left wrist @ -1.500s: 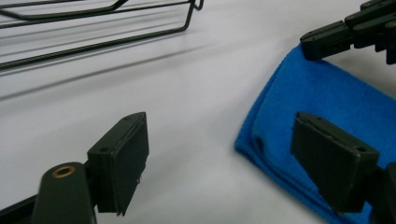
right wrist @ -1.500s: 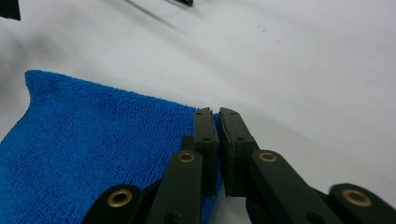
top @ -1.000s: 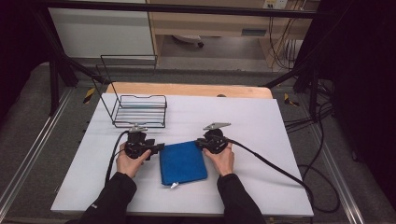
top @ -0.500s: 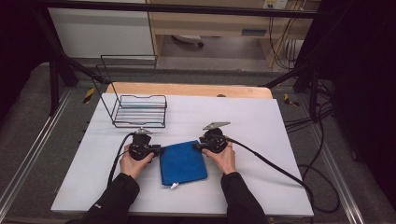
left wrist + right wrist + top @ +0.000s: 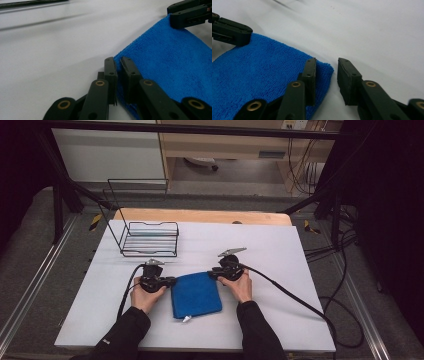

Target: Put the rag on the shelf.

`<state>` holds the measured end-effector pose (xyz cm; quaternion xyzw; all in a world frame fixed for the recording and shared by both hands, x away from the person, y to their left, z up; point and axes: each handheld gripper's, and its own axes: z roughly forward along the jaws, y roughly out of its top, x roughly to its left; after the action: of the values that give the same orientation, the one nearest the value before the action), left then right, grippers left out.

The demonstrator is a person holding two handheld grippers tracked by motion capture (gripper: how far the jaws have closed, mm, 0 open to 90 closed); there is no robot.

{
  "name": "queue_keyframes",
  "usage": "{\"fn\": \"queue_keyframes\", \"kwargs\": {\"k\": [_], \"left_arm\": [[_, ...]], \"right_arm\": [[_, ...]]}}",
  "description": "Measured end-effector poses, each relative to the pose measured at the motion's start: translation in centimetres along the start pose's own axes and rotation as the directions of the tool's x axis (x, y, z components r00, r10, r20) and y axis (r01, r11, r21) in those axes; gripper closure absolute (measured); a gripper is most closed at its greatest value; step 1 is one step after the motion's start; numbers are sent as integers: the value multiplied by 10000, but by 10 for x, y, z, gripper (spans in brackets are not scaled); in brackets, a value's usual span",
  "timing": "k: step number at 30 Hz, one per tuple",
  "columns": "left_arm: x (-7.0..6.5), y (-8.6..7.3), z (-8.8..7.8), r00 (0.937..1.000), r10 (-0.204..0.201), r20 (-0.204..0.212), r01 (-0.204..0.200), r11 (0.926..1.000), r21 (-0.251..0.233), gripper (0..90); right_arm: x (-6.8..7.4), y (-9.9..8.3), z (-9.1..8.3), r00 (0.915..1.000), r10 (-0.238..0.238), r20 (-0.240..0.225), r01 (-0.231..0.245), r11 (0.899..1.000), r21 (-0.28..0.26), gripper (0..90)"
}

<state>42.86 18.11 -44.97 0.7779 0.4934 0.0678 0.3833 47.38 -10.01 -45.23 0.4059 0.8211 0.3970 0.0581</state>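
Observation:
A folded blue cloth point(image 5: 196, 295) lies flat on the white table point(image 5: 260, 245). My left gripper point(image 5: 172, 281) is at its far left corner. Its jaws have just been closing, and in the left gripper view they point(image 5: 118, 62) pinch the corner's edge of the cloth point(image 5: 170, 57). My right gripper point(image 5: 211, 272) is at the far right corner. Its jaws have also just been closing, but in the right gripper view they point(image 5: 326, 65) stand apart: one rests on the cloth point(image 5: 262, 67), the other on the bare table beside the corner.
A black wire basket point(image 5: 150, 237) stands at the far left of the table, behind my left hand. The right gripper's cable point(image 5: 290, 292) trails across the table to the right edge. A small white tag point(image 5: 186, 319) sticks out at the cloth's near edge.
Both hands stay at the cloth's far corners and the cloth lies where it was. The left gripper has edged slightly right, toward the corner.

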Motion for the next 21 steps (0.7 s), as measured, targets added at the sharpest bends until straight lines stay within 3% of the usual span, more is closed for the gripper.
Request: {"fn": "queue_keyframes", "kwargs": {"k": [9,12,21], "left_arm": [[-1,0,0,10000,44,-2,-45,9999,-138,847],[-1,0,-3,10000,35,63,-33,9994,-345,851],[-10,6,-26,9983,430,400,-377,9916,-1239,851]], "right_arm": [[-3,2,-1,9978,387,-542,-364,9985,418,853],[-2,3,-4,9980,349,-530,-329,9987,394,868],[12,7,-31,9994,-86,-338,71,9991,-428,869]]}}
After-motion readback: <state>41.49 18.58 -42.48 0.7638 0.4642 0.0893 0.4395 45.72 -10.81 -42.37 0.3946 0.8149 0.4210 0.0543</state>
